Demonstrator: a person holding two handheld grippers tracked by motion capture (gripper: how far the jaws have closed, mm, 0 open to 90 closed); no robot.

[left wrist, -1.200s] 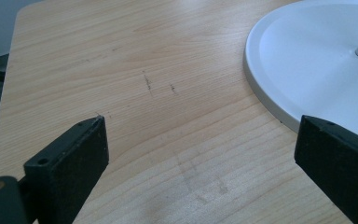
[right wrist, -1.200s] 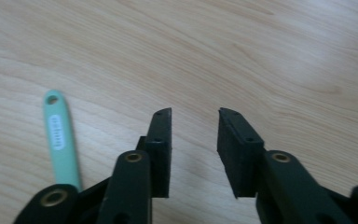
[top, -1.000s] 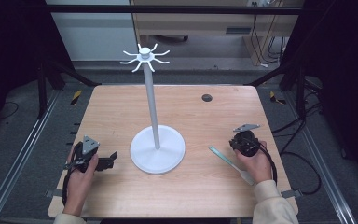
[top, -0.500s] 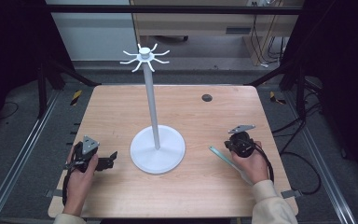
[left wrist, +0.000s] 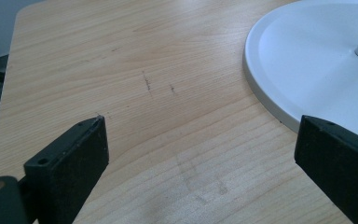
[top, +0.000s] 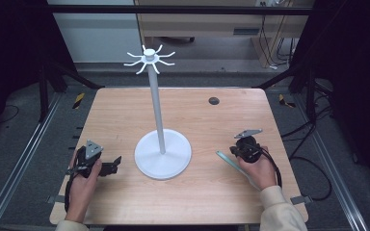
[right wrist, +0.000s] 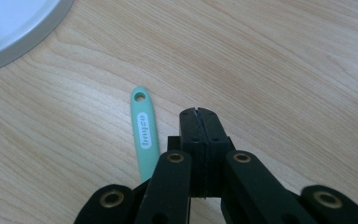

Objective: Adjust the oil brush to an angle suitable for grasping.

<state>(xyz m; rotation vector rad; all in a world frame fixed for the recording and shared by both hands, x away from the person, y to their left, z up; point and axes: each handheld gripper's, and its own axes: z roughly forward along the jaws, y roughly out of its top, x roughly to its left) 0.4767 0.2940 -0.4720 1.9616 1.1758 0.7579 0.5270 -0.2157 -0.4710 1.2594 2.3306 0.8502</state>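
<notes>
A white stand [top: 162, 153] with a round base, a tall pole and hooked arms on top [top: 149, 57] rises from the middle of the wooden table [top: 202, 120]. A slim mint-green handle [right wrist: 144, 133] with a hole at its tip lies flat on the wood at the right [top: 225, 160]. My right gripper [right wrist: 199, 115] is shut, empty, just beside that handle and not touching it; it also appears in the high view [top: 243, 147]. My left gripper [top: 111, 167] rests open to the left of the base, its jaws wide apart, with the base rim [left wrist: 279, 100] near its right jaw.
A small dark round hole [top: 214, 100] sits in the table near the far right. Metal frame rails run along both sides of the table [top: 24, 159]. Cables trail on the floor at the right [top: 318, 168].
My right gripper has shifted a little left and nearer, toward the green handle. The left gripper and the stand have stayed still.
</notes>
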